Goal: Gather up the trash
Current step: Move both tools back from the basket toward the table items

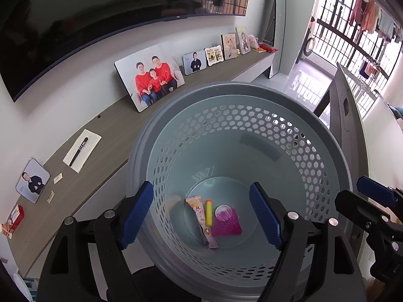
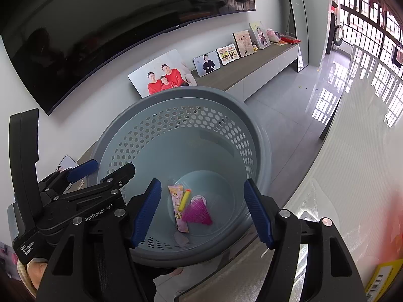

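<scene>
A grey perforated basket (image 1: 226, 88) (image 2: 189, 93) stands beside the TV bench, and both views look down into it. On its bottom lie a pink snack wrapper (image 1: 201, 216) (image 2: 180, 211), a yellow foam dart (image 1: 209, 212) (image 2: 184, 200) and a pink shuttlecock (image 1: 226, 220) (image 2: 197, 212). My left gripper (image 1: 201, 186) (image 2: 105, 168) hangs over the basket's left side, open with nothing between its blue pads. My right gripper (image 2: 202, 182) is open and empty over the basket's right side; the left wrist view catches only one of its fingers (image 1: 377, 193) at the right edge.
A wooden TV bench (image 1: 121, 130) runs behind the basket with several photo frames, a notepad with a pen (image 1: 81, 151) and a red box (image 1: 15, 217). A large TV (image 1: 100, 25) hangs above. A white tabletop (image 2: 352, 163) lies to the right, with a yellow box (image 2: 385, 279) on it.
</scene>
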`<action>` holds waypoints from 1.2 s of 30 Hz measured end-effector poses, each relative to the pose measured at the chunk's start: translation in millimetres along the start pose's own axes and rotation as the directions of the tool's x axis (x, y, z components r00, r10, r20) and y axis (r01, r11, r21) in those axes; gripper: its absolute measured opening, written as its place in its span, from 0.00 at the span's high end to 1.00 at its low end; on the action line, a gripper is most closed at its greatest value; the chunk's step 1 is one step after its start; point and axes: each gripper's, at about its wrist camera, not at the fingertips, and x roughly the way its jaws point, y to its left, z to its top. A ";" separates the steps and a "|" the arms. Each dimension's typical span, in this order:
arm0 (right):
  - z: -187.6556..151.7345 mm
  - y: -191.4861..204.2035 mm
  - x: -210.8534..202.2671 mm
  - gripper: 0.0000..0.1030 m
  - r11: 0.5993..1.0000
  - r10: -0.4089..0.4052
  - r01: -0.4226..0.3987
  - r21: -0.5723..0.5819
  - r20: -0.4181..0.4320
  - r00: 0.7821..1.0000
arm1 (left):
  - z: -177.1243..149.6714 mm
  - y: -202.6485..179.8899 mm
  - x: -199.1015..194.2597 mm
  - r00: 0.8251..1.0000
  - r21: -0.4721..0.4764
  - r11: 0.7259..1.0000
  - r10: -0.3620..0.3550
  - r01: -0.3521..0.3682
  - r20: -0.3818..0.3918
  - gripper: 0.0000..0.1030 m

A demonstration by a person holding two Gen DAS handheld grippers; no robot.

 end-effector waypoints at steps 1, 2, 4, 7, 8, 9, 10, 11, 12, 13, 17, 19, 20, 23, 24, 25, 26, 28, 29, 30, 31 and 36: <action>0.0 -0.3 0.0 0.37 1.000 0.000 0.000 0.000 0.000 1.000 | 0.0 0.0 0.0 1.000 0.000 1.000 0.000 0.000 0.000 0.25; 0.0 -0.5 -0.2 0.37 1.000 0.000 0.000 0.001 -0.001 1.000 | 0.4 -0.3 0.2 1.000 0.000 1.000 0.001 -0.001 0.000 0.25; -0.1 -0.8 -0.2 0.37 1.000 0.001 -0.001 0.002 0.000 1.000 | 0.4 -0.4 0.2 1.000 0.001 1.000 0.001 -0.001 0.000 0.25; -0.3 -0.8 -0.2 0.37 1.000 0.001 -0.001 0.002 0.001 1.000 | 0.6 0.1 0.5 1.000 0.005 1.000 0.001 -0.001 -0.001 0.25; -0.4 -1.0 -0.4 0.37 1.000 0.000 0.000 0.002 0.003 1.000 | 0.6 -0.2 0.4 1.000 0.004 1.000 0.001 -0.001 -0.001 0.25; -0.2 -0.8 -0.4 0.37 1.000 0.000 0.000 0.004 0.003 1.000 | 0.6 -0.5 0.1 1.000 0.004 1.000 0.001 -0.001 0.000 0.25; 0.0 -0.7 -0.2 0.37 1.000 0.000 0.000 0.004 0.005 1.000 | 0.6 -0.9 -0.5 1.000 0.006 1.000 0.003 -0.003 0.002 0.25; 0.3 -0.6 -0.2 0.37 1.000 -0.001 0.001 0.002 0.007 1.000 | 0.3 -1.6 -1.2 1.000 0.009 1.000 0.008 -0.008 0.006 0.25; 0.2 -0.1 -0.6 0.37 1.000 -0.001 0.001 -0.002 0.010 1.000 | 0.1 -2.6 -1.6 1.000 0.013 1.000 0.010 -0.010 0.009 0.25; -0.1 0.6 -1.5 0.37 1.000 -0.003 0.004 -0.007 0.016 1.000 | 0.1 -2.8 -2.5 1.000 0.014 1.000 0.007 -0.007 0.015 0.25; -2.3 1.3 -6.1 0.37 1.000 -0.012 0.012 -0.006 0.035 0.999 | 0.8 2.4 -6.7 1.000 -0.002 1.000 -0.020 0.020 0.024 0.25; -3.4 -1.5 -14.3 0.37 1.000 -0.022 0.021 0.011 0.045 0.999 | 1.3 2.5 -10.1 0.999 0.004 0.999 -0.037 0.037 0.028 0.25; -4.1 -2.6 -21.1 0.37 1.000 -0.024 0.023 0.019 0.059 0.998 | 1.5 1.0 -12.1 0.999 0.018 0.999 -0.041 0.041 0.030 0.25; -11.3 -3.9 -47.4 0.37 0.999 -0.044 0.041 0.033 0.108 0.993 | 1.1 -6.6 -21.8 0.998 0.062 0.997 -0.037 0.035 0.043 0.25; -16.0 -4.9 -57.4 0.36 0.998 -0.044 0.039 0.040 0.123 0.991 | 1.4 -9.3 -27.3 0.998 0.074 0.997 -0.041 0.037 0.048 0.25; -22.0 -5.7 -67.3 0.35 0.998 -0.040 0.034 0.048 0.134 0.990 | 2.3 -11.5 -32.1 0.998 0.080 0.996 -0.048 0.043 0.052 0.25; -28.6 -7.4 -76.6 0.35 0.998 -0.040 0.033 0.055 0.144 0.989 | 2.5 -14.2 -37.8 0.997 0.086 0.995 -0.056 0.051 0.057 0.25; -43.0 -12.6 -96.3 0.35 0.997 -0.049 0.038 0.069 0.161 0.986 | 2.5 -21.3 -51.2 0.995 0.099 0.993 -0.073 0.065 0.074 0.25; -50.7 -17.0 -106.4 0.35 0.996 -0.054 0.042 0.079 0.168 0.984 | 2.2 -25.6 -59.2 0.993 0.107 0.992 -0.082 0.072 0.085 0.24; -59.3 -22.6 -117.9 0.35 0.995 -0.065 0.049 0.092 0.177 0.982 | 1.4 -29.3 -65.1 0.992 0.113 0.990 -0.089 0.078 0.092 0.22; -68.0 -28.6 -128.3 0.35 0.993 -0.077 0.058 0.106 0.184 0.980 | -0.1 -35.4 -73.9 0.990 0.123 0.988 -0.102 0.089 0.102 0.21; -112.1 -70.7 -184.1 0.32 0.968 -0.185 0.140 0.206 0.216 0.959 | -12.1 -70.0 -102.4 0.979 0.174 0.974 -0.168 0.148 0.112 0.20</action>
